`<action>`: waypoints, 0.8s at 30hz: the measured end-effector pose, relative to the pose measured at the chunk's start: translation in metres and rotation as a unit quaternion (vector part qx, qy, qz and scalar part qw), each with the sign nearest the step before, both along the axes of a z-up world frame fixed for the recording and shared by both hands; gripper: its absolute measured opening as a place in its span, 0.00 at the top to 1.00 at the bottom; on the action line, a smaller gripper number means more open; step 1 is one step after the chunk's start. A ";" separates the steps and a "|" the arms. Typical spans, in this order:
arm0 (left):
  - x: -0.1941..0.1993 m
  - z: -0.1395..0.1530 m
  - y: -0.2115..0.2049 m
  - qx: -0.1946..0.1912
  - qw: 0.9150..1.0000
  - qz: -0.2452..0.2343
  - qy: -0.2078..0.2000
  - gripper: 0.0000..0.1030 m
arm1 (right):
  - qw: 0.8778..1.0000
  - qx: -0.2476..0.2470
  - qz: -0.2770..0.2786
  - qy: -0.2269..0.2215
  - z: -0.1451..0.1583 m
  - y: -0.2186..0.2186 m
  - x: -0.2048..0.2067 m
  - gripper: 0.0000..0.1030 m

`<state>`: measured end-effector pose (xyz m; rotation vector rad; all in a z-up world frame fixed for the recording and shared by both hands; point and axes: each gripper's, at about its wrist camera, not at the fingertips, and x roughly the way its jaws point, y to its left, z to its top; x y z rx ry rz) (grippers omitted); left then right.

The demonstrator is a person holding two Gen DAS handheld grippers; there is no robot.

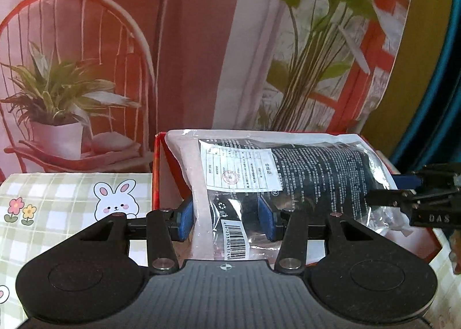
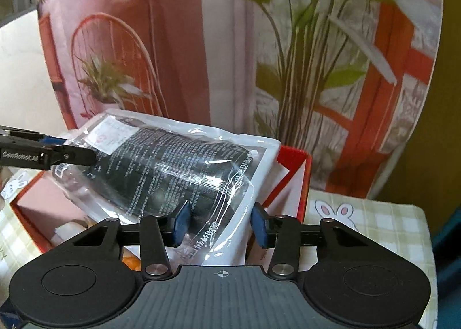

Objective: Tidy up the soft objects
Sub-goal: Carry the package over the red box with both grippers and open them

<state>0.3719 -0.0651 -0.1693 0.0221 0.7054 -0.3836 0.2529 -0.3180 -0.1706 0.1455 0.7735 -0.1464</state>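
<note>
Packet: a clear plastic packet (image 1: 288, 173) of dark folded material hangs over the open red box (image 1: 157, 173), one end in each gripper, its long side running across the box mouth.
Left gripper: the left gripper (image 1: 227, 219) has its blue fingers (image 1: 184, 221) partly closed and pressing in on the barcode end of the packet; that end is held.
Right gripper: the right gripper (image 2: 220, 222) has its fingers (image 2: 181, 225) set either side of the packet's sealed white edge, the film bunched between them; whether both pads press on it I cannot tell.
Box edges: the red rim sits just under the packet; in the right wrist view the box's far corner (image 2: 299, 156) pokes out past the packet's edge.
Open room: pale inner walls show below the packet on the left side of the box, with small items on the box floor, too blurred to name.
Bench: the bench (image 1: 57, 199) wears a green checked cloth with a white rabbit and flowers; it lies bare on both outer sides of the box.
Backdrop: a printed backdrop (image 1: 115, 40) of a chair and potted plants stands close behind the box.
Writing: a white slip with a red round stamp, a barcode sticker, dense white print too small to read; "GenRobot.AI" on the left gripper's side, "DAS" on the right's.
</note>
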 end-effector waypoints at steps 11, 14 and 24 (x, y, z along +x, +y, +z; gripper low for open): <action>-0.007 0.004 0.000 0.019 1.000 -0.015 -0.020 0.45 | 0.998 0.002 -0.016 0.056 -0.019 -0.003 0.014 0.84; -0.013 0.004 -0.004 0.031 0.999 -0.021 -0.025 0.43 | 0.998 -0.005 -0.008 0.057 -0.018 0.004 0.015 0.84; -0.052 0.022 0.003 0.024 0.998 -0.014 -0.048 0.03 | 1.000 -0.018 -0.006 0.009 0.002 0.029 -0.009 0.41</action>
